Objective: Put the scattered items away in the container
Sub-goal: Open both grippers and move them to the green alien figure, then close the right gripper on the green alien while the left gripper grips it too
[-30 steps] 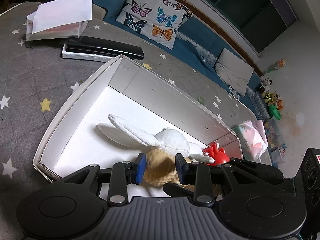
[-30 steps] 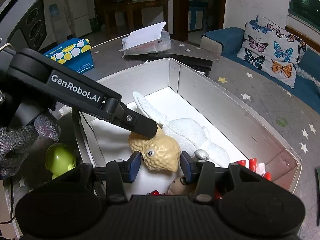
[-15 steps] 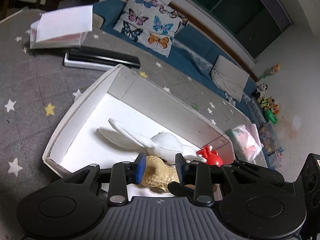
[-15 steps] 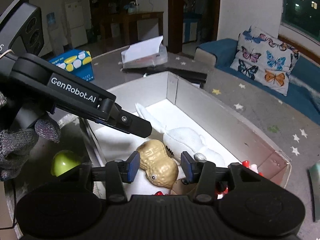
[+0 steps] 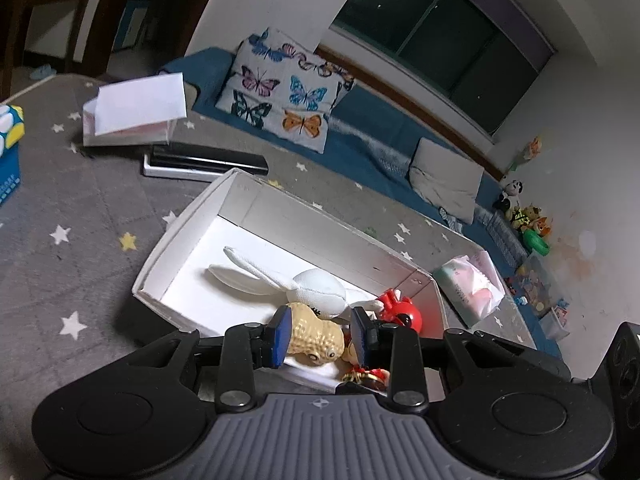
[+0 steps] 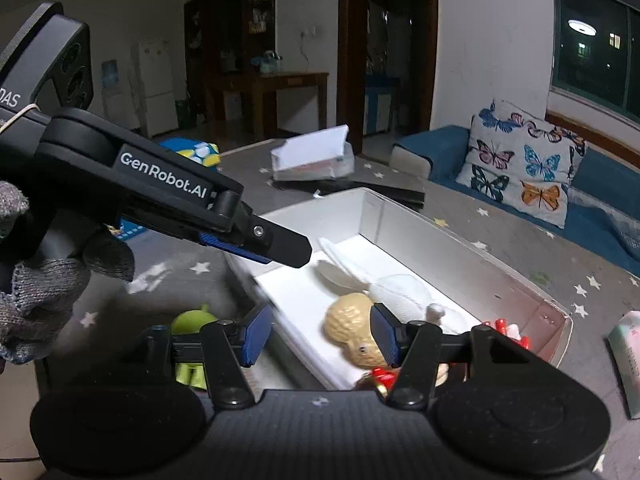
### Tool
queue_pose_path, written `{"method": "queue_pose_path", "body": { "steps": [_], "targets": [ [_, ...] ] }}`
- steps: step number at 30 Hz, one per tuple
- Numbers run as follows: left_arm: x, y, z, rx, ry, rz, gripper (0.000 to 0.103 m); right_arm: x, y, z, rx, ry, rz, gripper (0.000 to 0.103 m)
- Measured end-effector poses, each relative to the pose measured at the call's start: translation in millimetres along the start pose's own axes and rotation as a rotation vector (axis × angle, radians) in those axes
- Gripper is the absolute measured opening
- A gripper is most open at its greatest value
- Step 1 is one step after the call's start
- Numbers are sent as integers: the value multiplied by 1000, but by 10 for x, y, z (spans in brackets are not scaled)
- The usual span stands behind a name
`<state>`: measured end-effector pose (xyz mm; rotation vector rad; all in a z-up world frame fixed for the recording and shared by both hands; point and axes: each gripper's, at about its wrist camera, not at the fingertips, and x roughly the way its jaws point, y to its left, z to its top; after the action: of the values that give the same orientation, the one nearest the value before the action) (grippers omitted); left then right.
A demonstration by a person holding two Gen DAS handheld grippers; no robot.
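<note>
Tan peanut-shaped toy [image 6: 352, 334] released from left gripper [image 5: 318, 334], now lying in white cardboard box [image 5: 180, 236] beside white plush rabbit [image 5: 308, 286]; both grippers apart and empty, right gripper [image 6: 320, 336] shifted toward green android figure [image 6: 192, 322], outside on the bench.

blue box [image 5: 9, 152] cropped, green toy [image 6: 192, 344] half-hidden

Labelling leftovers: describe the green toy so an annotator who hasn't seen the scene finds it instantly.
Find the long white box on the grey star-patterned cloth. The green toy stands outside its near left wall, just left of the right gripper. It is the only green figure, and unlike the peanut toy and white rabbit, it isn't boxed.
</note>
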<state>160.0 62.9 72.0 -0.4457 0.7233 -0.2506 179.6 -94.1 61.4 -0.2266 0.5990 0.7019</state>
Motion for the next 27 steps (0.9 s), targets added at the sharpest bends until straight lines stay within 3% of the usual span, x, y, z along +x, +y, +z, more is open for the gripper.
{"method": "queue_pose_path", "body": {
  "steps": [14, 23, 27],
  "targets": [
    [-438, 258, -355, -52, -61, 30, 34, -50, 431, -352, 0, 9, 67, 61],
    [-506, 559, -607, -136, -48, 68, 34, 75, 566, -478, 25, 24, 97, 62],
    [-499, 608, -672, -147, -43, 81, 34, 139, 610, -508, 29, 31, 101, 68]
  ]
}}
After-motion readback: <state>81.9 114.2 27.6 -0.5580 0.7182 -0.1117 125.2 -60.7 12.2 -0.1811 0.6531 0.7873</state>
